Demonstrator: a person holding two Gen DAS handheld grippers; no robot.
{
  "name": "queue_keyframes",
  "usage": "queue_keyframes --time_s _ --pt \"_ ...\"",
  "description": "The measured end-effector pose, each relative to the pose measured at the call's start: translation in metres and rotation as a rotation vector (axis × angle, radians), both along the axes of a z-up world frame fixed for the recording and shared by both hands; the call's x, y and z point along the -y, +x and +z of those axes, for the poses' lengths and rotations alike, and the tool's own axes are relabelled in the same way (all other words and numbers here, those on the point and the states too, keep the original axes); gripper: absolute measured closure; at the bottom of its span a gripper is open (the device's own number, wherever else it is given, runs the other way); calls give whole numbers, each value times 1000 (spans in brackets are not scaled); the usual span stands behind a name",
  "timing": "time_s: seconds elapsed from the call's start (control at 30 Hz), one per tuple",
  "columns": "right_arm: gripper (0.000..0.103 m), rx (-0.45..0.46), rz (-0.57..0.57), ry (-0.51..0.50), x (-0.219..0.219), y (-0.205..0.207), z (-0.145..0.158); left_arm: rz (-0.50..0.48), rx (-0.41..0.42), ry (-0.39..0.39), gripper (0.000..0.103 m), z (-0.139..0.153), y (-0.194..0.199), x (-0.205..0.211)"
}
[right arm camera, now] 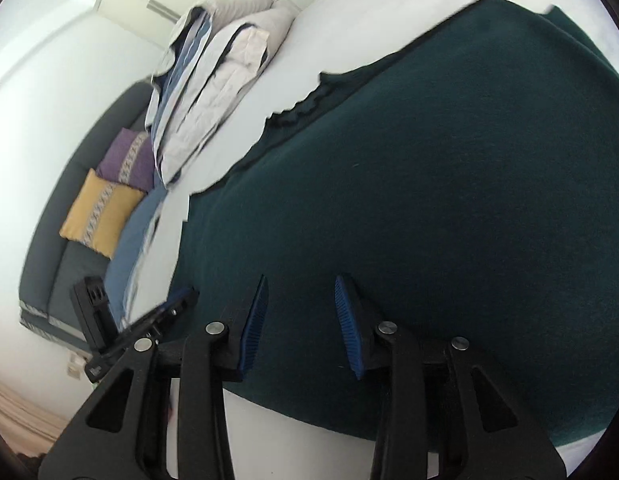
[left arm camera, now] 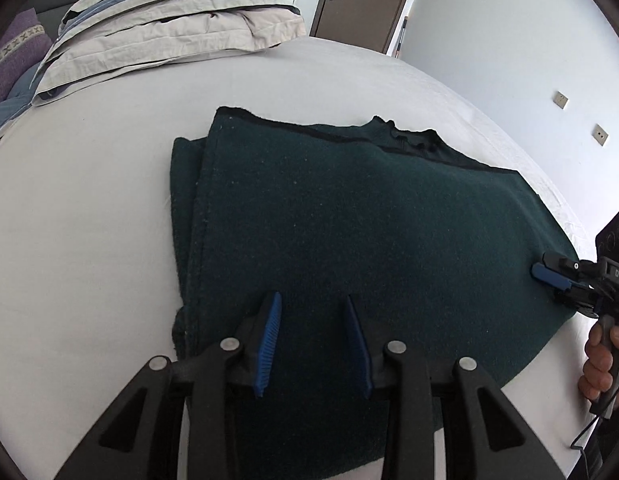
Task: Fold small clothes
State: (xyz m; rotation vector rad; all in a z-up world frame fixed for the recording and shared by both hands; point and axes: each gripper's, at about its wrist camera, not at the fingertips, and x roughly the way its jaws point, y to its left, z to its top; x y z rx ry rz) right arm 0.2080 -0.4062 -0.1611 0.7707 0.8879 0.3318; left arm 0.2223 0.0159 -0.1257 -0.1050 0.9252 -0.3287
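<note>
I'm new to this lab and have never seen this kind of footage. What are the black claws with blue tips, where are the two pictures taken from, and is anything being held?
They are two handheld grippers, one in each of a person's hands; no robot arm is involved. Each picture comes from a fisheye camera on one gripper, looking along its fingers. The left gripper and the right gripper are both open over a dark green garment, already partly folded, lying on a white bed. Nothing is held. In the left view you also see the person's right hand. Folded bedding lies farther back.
</note>
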Motion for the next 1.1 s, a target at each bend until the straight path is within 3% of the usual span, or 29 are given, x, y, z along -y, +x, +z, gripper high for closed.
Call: queue_keyframes --time_s 0.13,0.23,0.27,0.3,0.43,0.5,0.57,0.63,0.73,1.0,1.1 --pt "82 -13 -232 11 69 -30 2 3 -1 3 66 1 -1 0" --pt "81 -28 -373 14 100 -52 12 35 -9 6 67 8 -5 2" --pt "76 -22 -386 -2 99 -56 19 49 -13 1 69 13 -7 4" --pt "76 -10 -369 -5 91 -58 25 50 -10 -23 69 19 -11 7" --pt "76 39 -158 137 23 -46 32 -37 -41 -125 68 28 -28 42" --pt "76 8 -53 167 -19 -34 21 -80 -66 -85 67 17 -34 66" --pt "76 -78 26 170 -52 -20 -1 -76 -69 -14 66 3 -35 78" --pt "78 -158 55 137 -74 -11 -22 -63 -68 -33 66 1 -32 74" --pt "81 -131 -14 194 -53 -14 -27 -71 -73 -33 67 2 -30 72" --pt "78 -99 -368 92 55 -60 -4 -80 -60 -42 67 -1 -28 74" --pt "77 -64 -413 38 68 -65 16 -83 -60 -45 67 -2 -29 71"
